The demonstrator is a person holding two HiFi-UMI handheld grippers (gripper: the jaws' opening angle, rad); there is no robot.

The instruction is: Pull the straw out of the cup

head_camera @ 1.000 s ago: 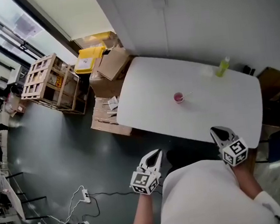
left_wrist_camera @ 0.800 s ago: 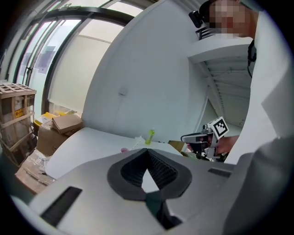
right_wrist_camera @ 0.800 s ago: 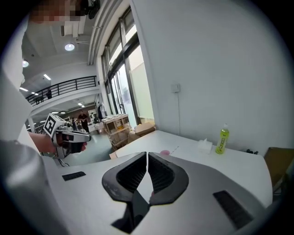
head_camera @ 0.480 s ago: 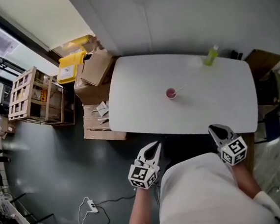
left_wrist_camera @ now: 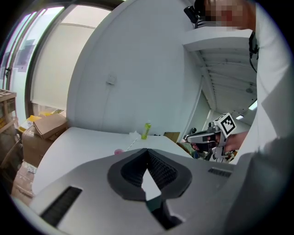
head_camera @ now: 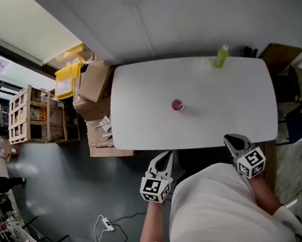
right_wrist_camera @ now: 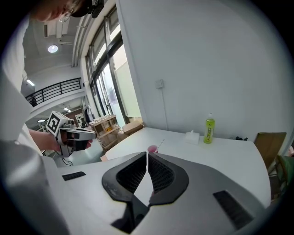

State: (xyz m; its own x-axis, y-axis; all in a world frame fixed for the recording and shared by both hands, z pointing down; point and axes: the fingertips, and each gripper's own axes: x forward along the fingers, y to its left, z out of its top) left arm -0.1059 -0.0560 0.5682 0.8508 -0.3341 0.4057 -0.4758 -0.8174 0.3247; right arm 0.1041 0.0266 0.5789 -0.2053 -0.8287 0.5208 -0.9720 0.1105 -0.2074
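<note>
A small pink cup [head_camera: 177,105] stands near the middle of the white table [head_camera: 140,119], with a thin straw [head_camera: 188,98] leaning out of it to the right. The left gripper view shows the cup [left_wrist_camera: 119,151] far ahead, and the right gripper view has the cup [right_wrist_camera: 152,149] and straw [right_wrist_camera: 161,143]. My left gripper [head_camera: 165,158] hangs shut and empty just short of the table's near edge. My right gripper [head_camera: 231,140] is also shut and empty, at the near edge further right. Both are well short of the cup.
A green bottle [head_camera: 221,56] and a white tissue pack [right_wrist_camera: 192,136] stand at the table's far edge by the wall. Cardboard boxes [head_camera: 91,81], a yellow bin [head_camera: 68,78] and a wooden crate [head_camera: 31,116] crowd the floor left of the table. A brown box [head_camera: 280,57] sits at the right.
The head view has swung, so the table now lies squarer and closer. The left gripper has shifted slightly towards the table's near edge. Both grippers stay shut.
</note>
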